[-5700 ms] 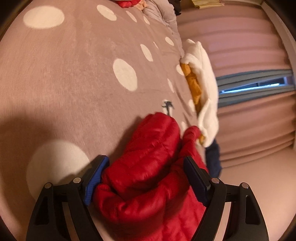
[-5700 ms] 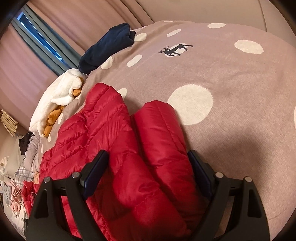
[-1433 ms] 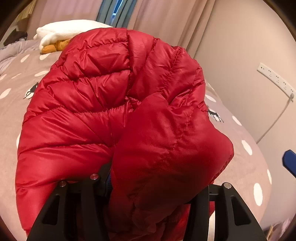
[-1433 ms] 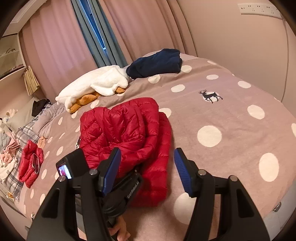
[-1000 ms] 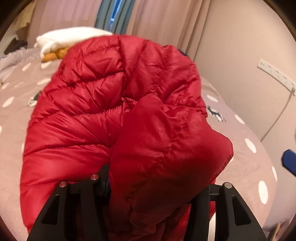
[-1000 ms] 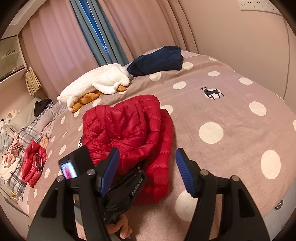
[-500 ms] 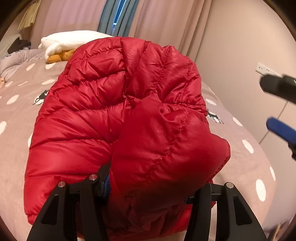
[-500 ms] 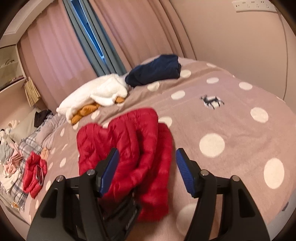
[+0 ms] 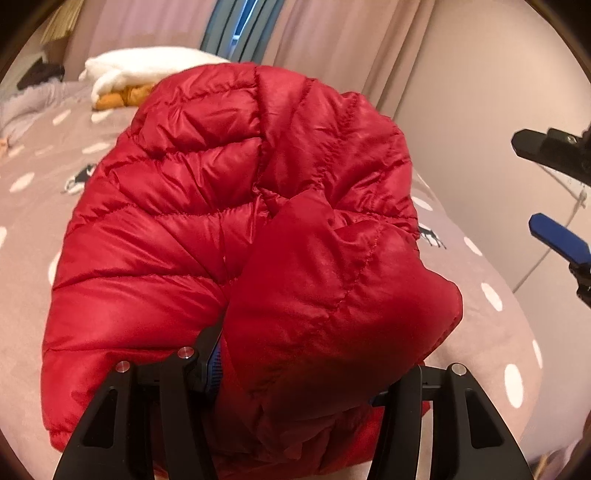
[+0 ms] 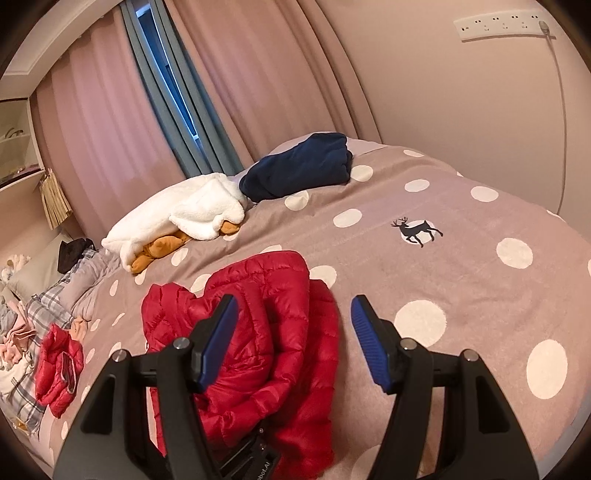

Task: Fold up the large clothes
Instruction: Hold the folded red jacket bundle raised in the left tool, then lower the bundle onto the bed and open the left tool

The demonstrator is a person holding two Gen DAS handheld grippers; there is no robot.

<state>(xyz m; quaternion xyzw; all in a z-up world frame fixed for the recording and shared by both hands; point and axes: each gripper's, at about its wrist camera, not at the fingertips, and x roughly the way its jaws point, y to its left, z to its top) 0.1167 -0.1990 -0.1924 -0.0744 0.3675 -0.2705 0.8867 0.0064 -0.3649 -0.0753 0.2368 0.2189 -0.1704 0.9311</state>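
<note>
A red puffer jacket [image 9: 229, 236] lies bunched on the dotted bed cover [image 10: 461, 280]. My left gripper [image 9: 295, 373] is shut on a fold of the jacket at its near edge; the fabric bulges over the jaws and hides the pads. In the right wrist view the jacket [image 10: 266, 343] lies below and between the fingers. My right gripper [image 10: 291, 339] is open and empty, held above the jacket. It also shows at the right edge of the left wrist view [image 9: 554, 192].
A white fleece over an orange garment [image 10: 184, 218] and a folded navy garment [image 10: 303, 166] lie near the curtains. A small red jacket [image 10: 57, 369] and mixed clothes sit at the left. A wall socket strip [image 10: 498, 22] with a cable is at the right.
My right gripper let go of the jacket and rose above it, staying open. My left gripper closed on the jacket's fold and holds it, shifting only slightly.
</note>
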